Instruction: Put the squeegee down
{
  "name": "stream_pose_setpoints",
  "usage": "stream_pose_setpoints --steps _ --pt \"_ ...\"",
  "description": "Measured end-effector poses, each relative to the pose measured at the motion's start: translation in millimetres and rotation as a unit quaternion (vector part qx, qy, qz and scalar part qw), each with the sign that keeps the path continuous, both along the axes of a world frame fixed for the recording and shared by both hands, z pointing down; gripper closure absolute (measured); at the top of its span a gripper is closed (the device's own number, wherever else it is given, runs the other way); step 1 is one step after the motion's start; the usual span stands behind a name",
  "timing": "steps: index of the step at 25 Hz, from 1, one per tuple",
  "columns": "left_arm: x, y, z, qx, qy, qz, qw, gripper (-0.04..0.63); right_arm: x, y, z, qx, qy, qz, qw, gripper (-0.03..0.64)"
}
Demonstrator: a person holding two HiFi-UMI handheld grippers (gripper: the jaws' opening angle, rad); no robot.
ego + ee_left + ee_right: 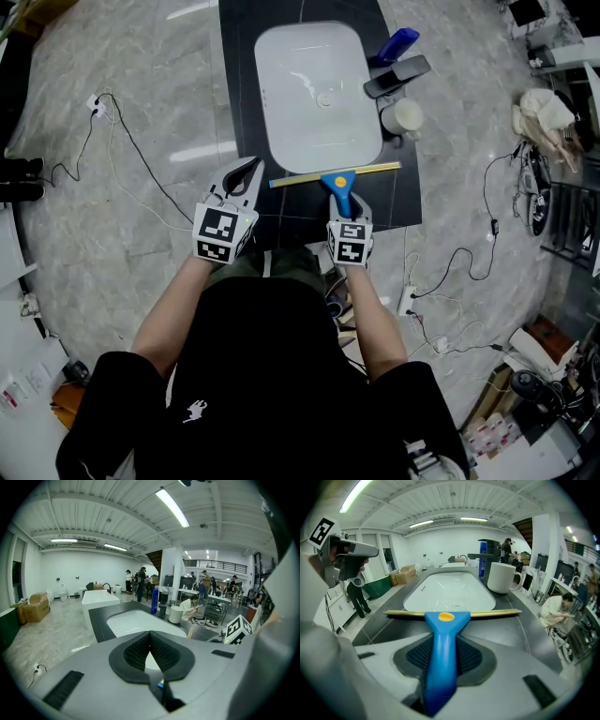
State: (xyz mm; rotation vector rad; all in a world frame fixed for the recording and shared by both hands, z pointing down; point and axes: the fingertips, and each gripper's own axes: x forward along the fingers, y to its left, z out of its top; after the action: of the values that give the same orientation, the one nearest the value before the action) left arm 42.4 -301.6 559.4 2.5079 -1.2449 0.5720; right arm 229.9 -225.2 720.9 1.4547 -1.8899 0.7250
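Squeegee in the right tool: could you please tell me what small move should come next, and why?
Probably lower the right tool slightly so the squeegee rests flat on the dark counter, then open. The tool grips the blue handle, and the blade is level just before the sink.

Dark counter (239,94), white sink (281,56), white mug (403,115), blue bottle (396,44)

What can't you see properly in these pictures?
- Squeegee handle's end: in the right gripper view, buried between the pads of the right gripper.
- Whether its blade touches the counter: no view shows the gap from the side.
- Far-off people: in the left gripper view, too small.
- The person's feet: in the head view, hidden under the body.
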Motion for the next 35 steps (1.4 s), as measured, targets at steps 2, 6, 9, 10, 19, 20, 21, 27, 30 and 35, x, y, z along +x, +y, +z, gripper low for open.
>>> stream_pose_setpoints --steps 2,6,9,10,19,20,21,27,30,35 --pt "0 0 0 0.0 0.0 0.001 1.0 0.592 0 0 1 0.0 0.0 0.002 1.0 0.482" --pt "-1 1 0 0.0 0.0 0.003 1.0 0.592 0 0 0 0.001 0.0 0.004 1.0 0.482" --pt "-1 1 0 0.0 0.0 0.006 1.0 0.592 0 -1 -1 0.002 0.0 0.004 1.0 0.482" --pt "-1 1 -1 0.0 0.0 0.007 1.0 0.592 0 -1 -1 0.001 0.001 0.004 1.0 0.48" --pt "-7 5 -4 0.005 0.001 0.02 0.9998 0.592 -1 1 0 -0.001 -0.003 0.004 1.0 0.479" --pt "-8 7 -5 0.005 0.0 0.022 0.9998 0.592 -3 1 0 -0.001 -0.006 0.001 1.0 0.477" --pt "-9 8 -5 0.005 0.0 0.023 0.9997 0.592 -4 2 -1 -0.002 -0.009 -0.003 1.0 0.466" --pt "-11 11 -9 0.006 0.0 0.036 0.9993 0.592 -8 4 -4 0.007 -0.023 -0.014 1.0 0.426" --pt "-13 10 -13 0.012 0.001 0.043 0.999 0.592 -9 7 -10 0.017 -0.025 -0.008 1.0 0.417" --pt "-12 11 -23 0.02 0.009 0.061 0.9979 0.592 -5 16 -29 0.035 -0.025 0.021 0.999 0.417"
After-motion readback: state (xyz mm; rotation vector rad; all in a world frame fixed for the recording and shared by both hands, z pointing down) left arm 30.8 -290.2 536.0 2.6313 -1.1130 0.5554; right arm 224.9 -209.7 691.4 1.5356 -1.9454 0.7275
